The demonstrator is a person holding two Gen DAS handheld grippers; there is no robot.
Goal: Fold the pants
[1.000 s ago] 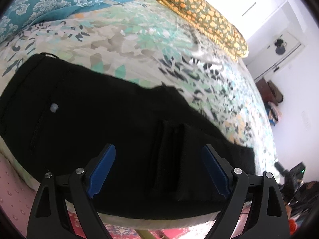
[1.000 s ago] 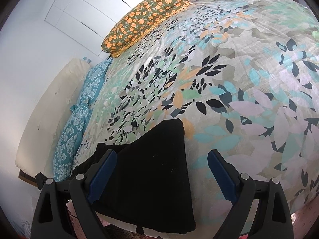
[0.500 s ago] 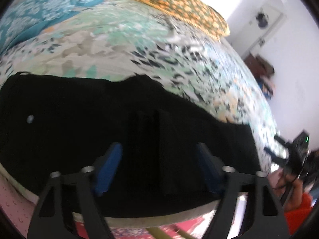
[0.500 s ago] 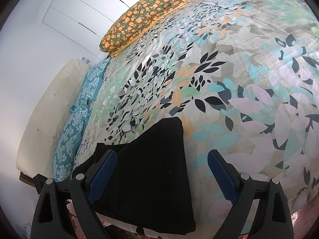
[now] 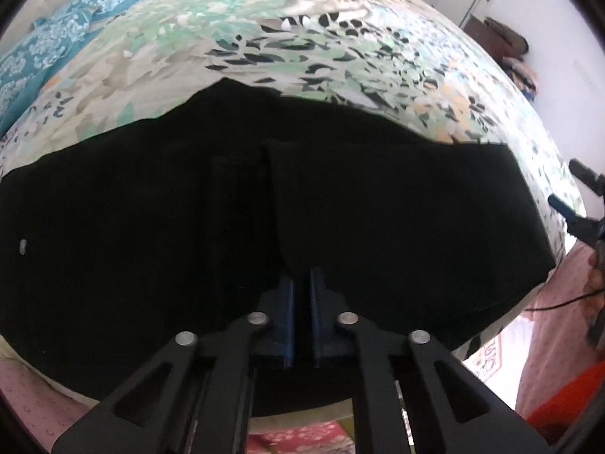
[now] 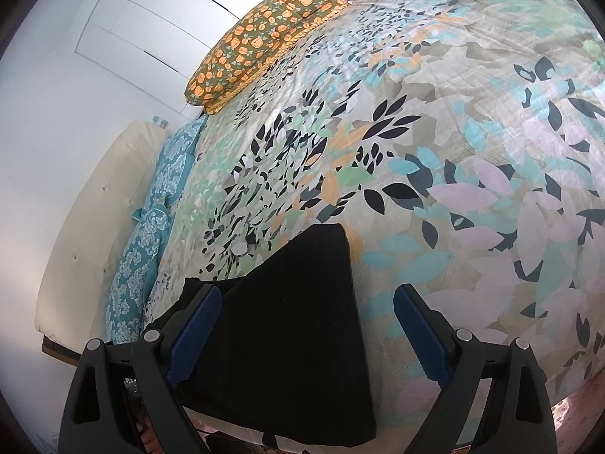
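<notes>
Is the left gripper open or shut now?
Shut. The left gripper's blue pads meet at the pants' near edge; whether cloth is pinched, cannot tell.

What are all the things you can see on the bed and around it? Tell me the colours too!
Pants: one, black, spread along the bed's near edge.
Bedspread: one, leafy green, peach and black, covering the bed.
Pumpkin pillow: one, orange and olive, far end of the bed.
Blue pillows: two, teal with white pattern, by the headboard.
Headboard: one, cream, against the wall.
Left gripper: black with blue pads, shut at the pants' edge.
Right gripper: same colours, open over the pants.
</notes>
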